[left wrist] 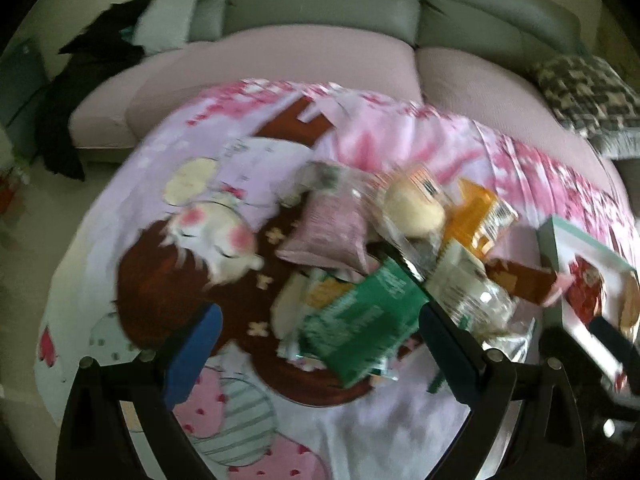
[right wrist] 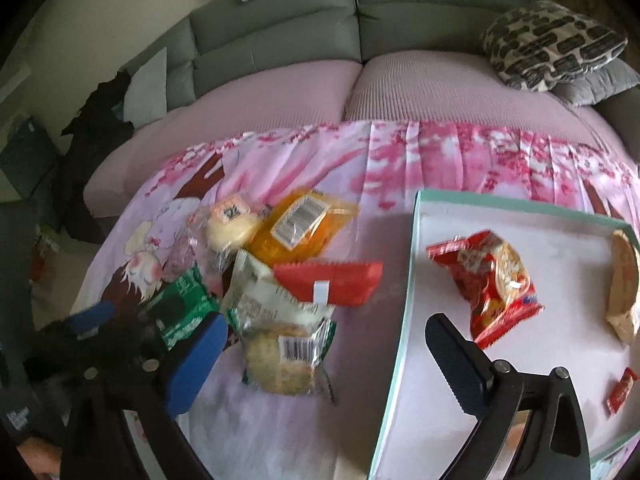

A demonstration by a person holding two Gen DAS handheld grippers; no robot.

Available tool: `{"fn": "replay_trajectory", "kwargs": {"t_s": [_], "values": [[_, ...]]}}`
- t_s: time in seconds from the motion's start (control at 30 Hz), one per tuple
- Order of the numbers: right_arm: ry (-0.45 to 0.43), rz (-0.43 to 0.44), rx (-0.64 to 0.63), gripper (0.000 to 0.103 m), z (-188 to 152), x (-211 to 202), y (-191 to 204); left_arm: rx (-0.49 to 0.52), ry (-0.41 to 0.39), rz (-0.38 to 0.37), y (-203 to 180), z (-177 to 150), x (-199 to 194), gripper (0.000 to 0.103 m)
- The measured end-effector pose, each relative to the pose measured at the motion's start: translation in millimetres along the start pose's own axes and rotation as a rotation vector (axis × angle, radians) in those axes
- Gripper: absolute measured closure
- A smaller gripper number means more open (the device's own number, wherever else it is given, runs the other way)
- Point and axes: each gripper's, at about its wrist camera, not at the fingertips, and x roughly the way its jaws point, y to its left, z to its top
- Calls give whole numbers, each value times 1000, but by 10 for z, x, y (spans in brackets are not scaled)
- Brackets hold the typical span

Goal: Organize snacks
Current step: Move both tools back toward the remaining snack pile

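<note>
Snacks [right wrist: 280, 276] lie heaped on the cloth-covered counter [right wrist: 360, 208], at 9 o'clock from a white tray [right wrist: 404, 320] holding a red packet [right wrist: 496, 280]. Both grippers, left [left wrist: 320, 344] and right [right wrist: 324, 356], hover with fingers spread wide, gripping nothing.

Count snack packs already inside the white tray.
3 visible in the teal-rimmed white tray: crinkled red snack bag mid-tray, beige packet at right edge, small red sachet nearer right. More may be cropped.

Dim, soft indoor light; the left wrist view smears with motion blur around the green foil snack packet [left wrist: 360, 316], fisheye edges darkening.
</note>
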Motion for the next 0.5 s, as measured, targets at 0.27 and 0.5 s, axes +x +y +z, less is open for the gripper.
{"fn": "replay_trajectory", "kwargs": {"t_s": [0.27, 0.5], "values": [[-14, 33, 41, 14, 58, 174, -93, 15, 52, -30, -65, 0, 168, 4], [-17, 56, 33, 25, 61, 280, -41, 35, 76, -47, -146, 18, 296, 4]]}}
